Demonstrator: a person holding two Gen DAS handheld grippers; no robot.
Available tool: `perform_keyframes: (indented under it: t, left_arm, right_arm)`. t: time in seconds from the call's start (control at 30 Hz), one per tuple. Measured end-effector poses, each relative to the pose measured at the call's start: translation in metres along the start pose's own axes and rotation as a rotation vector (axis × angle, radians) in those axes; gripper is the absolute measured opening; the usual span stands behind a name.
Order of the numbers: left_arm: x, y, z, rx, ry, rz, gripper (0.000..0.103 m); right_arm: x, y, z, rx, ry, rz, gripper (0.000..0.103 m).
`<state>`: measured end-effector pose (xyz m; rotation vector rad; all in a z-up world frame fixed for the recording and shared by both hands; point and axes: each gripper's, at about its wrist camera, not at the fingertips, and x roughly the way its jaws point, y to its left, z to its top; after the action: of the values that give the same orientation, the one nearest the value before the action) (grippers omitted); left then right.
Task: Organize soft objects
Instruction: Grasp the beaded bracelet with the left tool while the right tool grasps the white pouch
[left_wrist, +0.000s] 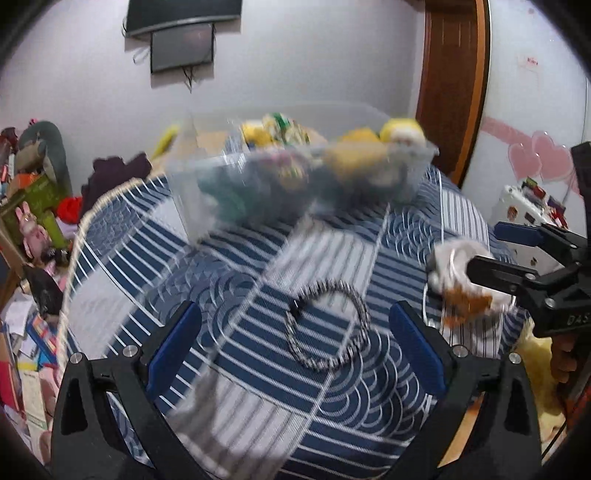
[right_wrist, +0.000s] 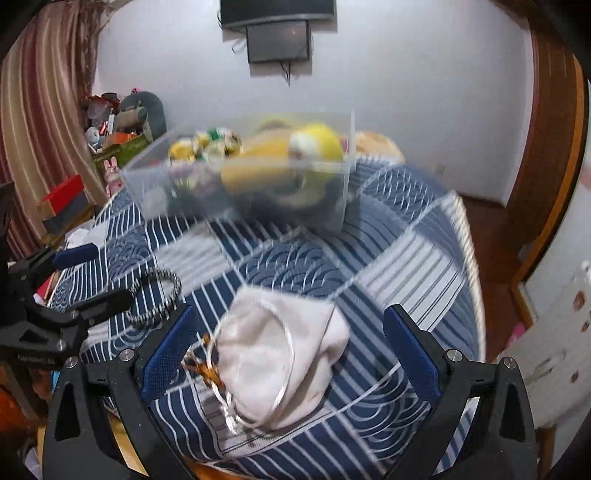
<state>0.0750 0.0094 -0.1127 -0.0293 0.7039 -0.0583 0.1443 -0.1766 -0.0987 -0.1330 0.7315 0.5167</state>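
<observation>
bin (left_wrist: 406, 177) contents: blurred | pouch (right_wrist: 280, 354) clasp: unclear

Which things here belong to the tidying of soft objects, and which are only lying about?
For the job:
- white pouch, between the open right tool fingers
- black hair band, before the open left tool
- clear bin holding plush toys

Lying about:
- wall screen
- clutter beside the bed

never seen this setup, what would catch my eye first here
The clear plastic bin heaped with yellow plush toys at the far end of the blue striped bedspread. Nearer, a white cloth pouch lies between the open right gripper, and a black-and-white beaded headband lies before the open left gripper.
</observation>
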Motion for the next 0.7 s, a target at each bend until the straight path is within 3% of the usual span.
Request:
perform_keyframes:
  t: [0.2,0.27,0.3,0.33,0.47,0.6,0.7]
  left_arm:
    - [0.015,-0.001,-0.015,-0.03,0.045,-0.046,0.102]
    - [0.016,0.001,-0.017,-0.047,0.041,-0.065,0.093]
    - [0.017,0.002,-0.017,-0.054,0.044,-0.068,0.084]
    - [0.017,0.003,-0.018,-0.059,0.039,-0.062,0.082]
    - [0.015,0.004,-0.021,-0.069,0.009,-0.083,0.07]
    - [0.013,0.01,-0.021,-0.09,-0.004,-0.118,0.04]
    - [0.013,0.017,-0.022,-0.116,-0.009,-0.136,0.023]
  right_arm:
    - [0.015,-0.01,-0.017,0.058,0.064,0.028,0.097]
    - [0.014,-0.012,-0.02,0.063,0.061,0.036,0.094]
    - [0.012,-0.01,-0.021,0.049,0.052,0.03,0.086]
    - [0.011,-0.008,-0.021,0.041,0.051,0.037,0.075]
    - [0.007,-0.002,-0.023,0.009,0.039,0.046,0.053]
    - [0.003,-0.005,-0.023,0.022,0.018,0.056,0.034]
    - [-0.001,-0.007,-0.021,0.041,-0.002,0.069,0.031]
